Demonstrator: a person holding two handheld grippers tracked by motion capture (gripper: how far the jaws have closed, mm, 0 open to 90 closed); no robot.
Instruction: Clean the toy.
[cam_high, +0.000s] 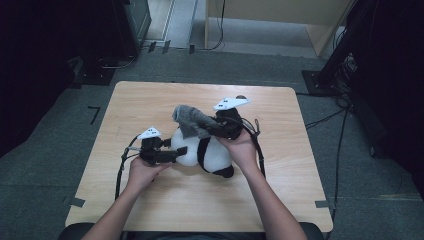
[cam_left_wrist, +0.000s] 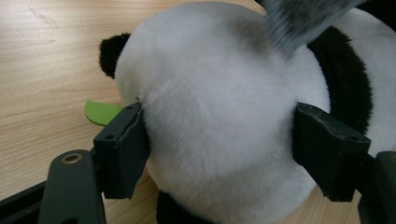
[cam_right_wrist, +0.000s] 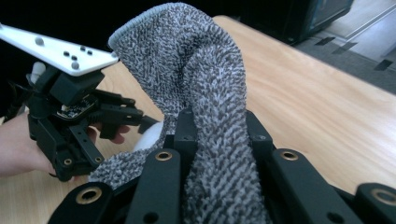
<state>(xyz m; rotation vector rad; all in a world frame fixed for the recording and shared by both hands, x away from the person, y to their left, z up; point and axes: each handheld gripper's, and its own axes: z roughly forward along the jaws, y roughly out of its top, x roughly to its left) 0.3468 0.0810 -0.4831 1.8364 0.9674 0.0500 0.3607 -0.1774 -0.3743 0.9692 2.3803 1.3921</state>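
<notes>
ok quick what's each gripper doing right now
Left gripper: closed on the toy panda, one of its fingers on each side of the white head.
Right gripper: closed on the grey knitted cloth, holding it up above the panda.

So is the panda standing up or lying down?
Lying down. The panda lies on the table, its head squeezed between the left gripper jaws.

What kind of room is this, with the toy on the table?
Probably a lab or recording workroom, not a home: a bare wooden table on grey carpet, cables trailing across the floor, dark equipment stands around it, and a plush panda held in hand-held grippers.
</notes>
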